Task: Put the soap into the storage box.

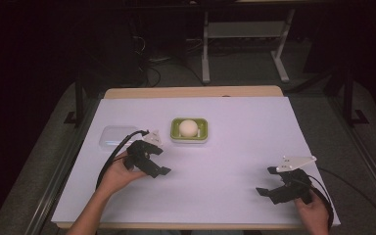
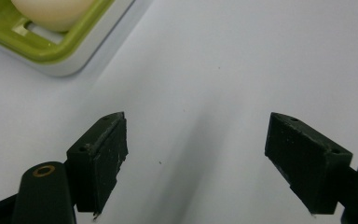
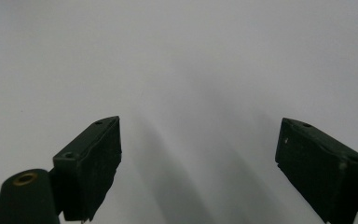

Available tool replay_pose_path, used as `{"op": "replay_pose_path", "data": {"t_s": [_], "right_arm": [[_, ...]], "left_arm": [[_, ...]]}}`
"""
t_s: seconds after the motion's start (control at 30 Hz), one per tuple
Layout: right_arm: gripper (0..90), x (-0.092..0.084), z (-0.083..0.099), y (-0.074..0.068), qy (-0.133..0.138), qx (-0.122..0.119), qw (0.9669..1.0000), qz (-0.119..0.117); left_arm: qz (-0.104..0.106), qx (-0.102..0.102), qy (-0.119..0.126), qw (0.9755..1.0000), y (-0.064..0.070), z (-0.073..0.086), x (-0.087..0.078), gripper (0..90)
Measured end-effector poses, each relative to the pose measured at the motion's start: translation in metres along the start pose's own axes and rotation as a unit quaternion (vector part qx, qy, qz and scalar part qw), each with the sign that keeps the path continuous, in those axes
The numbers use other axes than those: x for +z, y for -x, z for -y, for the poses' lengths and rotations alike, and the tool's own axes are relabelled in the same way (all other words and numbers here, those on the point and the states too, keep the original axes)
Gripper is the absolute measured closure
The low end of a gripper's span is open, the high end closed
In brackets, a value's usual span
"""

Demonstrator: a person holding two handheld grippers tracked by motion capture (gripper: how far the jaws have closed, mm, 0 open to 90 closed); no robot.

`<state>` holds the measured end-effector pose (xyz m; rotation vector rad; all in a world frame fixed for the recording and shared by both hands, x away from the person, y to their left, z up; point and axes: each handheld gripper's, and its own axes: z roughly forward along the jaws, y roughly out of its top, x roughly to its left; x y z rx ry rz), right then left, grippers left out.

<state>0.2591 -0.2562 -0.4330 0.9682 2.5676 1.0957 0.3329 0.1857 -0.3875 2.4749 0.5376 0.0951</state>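
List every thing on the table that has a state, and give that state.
Left gripper: open, empty, beside the green dish.
Right gripper: open, empty, over bare table.
Green dish: uncovered, holds the ball.
Ball: resting in the dish.
Clear lid: lying flat on the table, off the dish.

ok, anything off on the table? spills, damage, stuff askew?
Nothing stands out. The pale round soap sits centred in the green soap dish, square to the table edge; the clear lid lies flat beside it. Both hand-held grippers, left and right, are open and empty.
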Motion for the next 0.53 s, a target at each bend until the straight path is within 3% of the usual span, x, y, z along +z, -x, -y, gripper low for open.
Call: {"op": "replay_pose_path", "data": {"t_s": [0.47, 0.53], "right_arm": [[13.6, 0.002, -0.002, -0.006, -0.004, -0.009, 1.0000, -0.002], [13.6, 0.001, -0.003, -0.007, -0.007, -0.009, 0.9999, -0.002]], "left_arm": [[-0.006, -0.034, 0.032, 0.9989, 0.022, 0.059, -0.006, 19.9], [-0.009, -0.039, 0.048, 0.9980, 0.023, 0.067, -0.008, 19.9]]}}
